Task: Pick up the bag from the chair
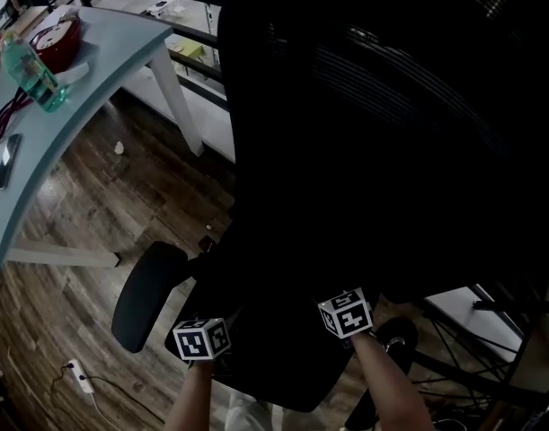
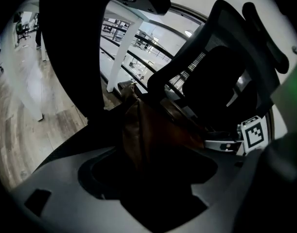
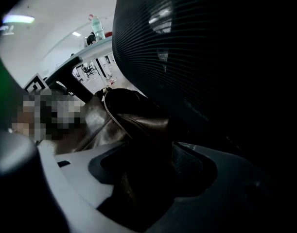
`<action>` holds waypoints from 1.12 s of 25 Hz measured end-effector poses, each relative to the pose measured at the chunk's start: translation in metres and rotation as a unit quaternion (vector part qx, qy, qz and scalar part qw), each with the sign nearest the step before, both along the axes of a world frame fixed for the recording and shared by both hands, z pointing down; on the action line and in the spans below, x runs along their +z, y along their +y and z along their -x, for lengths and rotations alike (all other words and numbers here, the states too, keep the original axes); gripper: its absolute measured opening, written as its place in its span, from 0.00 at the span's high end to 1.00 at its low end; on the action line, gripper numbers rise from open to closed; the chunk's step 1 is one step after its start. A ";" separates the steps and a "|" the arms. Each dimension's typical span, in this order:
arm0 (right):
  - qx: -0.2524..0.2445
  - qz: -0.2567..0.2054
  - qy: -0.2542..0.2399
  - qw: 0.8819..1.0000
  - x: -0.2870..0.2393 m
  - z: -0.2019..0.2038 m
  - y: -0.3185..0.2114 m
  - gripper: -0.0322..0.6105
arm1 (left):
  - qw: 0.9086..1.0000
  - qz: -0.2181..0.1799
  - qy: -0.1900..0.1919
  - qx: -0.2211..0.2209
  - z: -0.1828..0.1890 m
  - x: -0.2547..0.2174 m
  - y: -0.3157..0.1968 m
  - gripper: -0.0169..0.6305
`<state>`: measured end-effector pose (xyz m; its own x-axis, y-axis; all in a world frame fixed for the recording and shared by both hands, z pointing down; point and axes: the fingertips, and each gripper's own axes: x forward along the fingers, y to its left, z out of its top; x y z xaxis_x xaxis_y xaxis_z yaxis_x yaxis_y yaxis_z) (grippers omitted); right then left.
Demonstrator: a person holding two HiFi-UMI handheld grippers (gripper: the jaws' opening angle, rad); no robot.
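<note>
A black mesh office chair [image 1: 391,133] fills the head view, and its seat is too dark there to show the bag. In the left gripper view a brown leather bag [image 2: 153,127] lies on the seat below the chair back [image 2: 221,76]. The left gripper [image 2: 153,178] hangs close over it, jaws wide, the bag's end running into the gap. From the other side the bag [image 3: 133,115] looks dark brown with a piped seam, and the right gripper [image 3: 148,178] is open just above it. I see no pads pressing on the leather. Both marker cubes [image 1: 202,338] [image 1: 346,312] show near the seat's front.
A black armrest [image 1: 148,294] sticks out at the left. A pale blue table [image 1: 85,88] stands at the far left with a green bottle [image 1: 30,70], a red round thing [image 1: 58,41] and a phone [image 1: 8,160]. A power strip [image 1: 76,375] lies on the wooden floor.
</note>
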<state>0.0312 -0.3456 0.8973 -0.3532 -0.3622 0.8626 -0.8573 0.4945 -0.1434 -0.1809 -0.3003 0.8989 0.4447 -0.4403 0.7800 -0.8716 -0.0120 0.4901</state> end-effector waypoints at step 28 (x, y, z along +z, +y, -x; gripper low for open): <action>-0.033 -0.037 0.044 0.998 -0.018 0.011 0.013 0.93 | 0.998 -0.047 -0.029 -0.008 -0.010 -0.037 0.004 0.95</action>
